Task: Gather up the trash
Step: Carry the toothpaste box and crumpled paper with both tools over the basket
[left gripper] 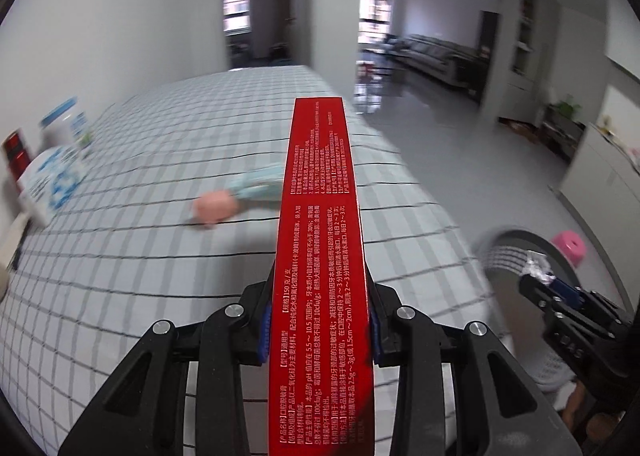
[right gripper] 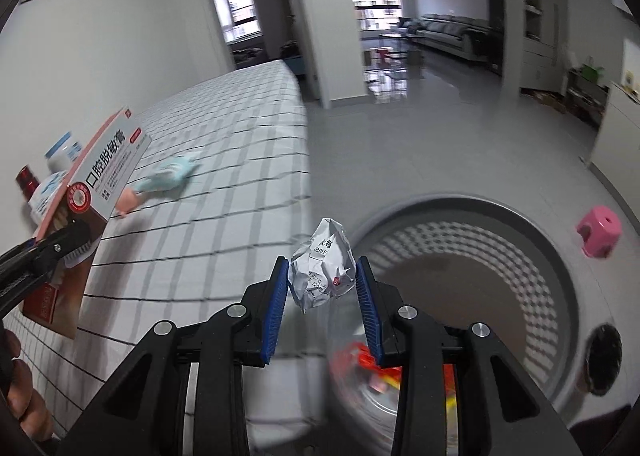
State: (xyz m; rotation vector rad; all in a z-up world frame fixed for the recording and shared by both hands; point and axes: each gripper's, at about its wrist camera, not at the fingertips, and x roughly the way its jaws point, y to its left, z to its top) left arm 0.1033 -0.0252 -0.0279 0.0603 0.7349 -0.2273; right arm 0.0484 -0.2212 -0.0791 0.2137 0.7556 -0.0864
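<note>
Beside the checked bed (right gripper: 224, 160), the right hand-held gripper (right gripper: 322, 288), pinching a crumpled paper wad (right gripper: 324, 264), hung nearer the grey bin (right gripper: 472, 216) just ahead-right, while the left hand-held gripper (left gripper: 318, 332) clamped a red box (left gripper: 320, 236), long axis pointing forward.

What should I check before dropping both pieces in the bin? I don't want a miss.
1. Left gripper clamps red box: ok.
2. Right gripper clamps paper wad: ok.
3. Bin mouth open: ok.
4. Wad over bin mouth: not ok, it shows at the rim's near edge.
5. Box over bin: not ok, it points over the bed.
6. Room left in bin: cannot tell.
</note>
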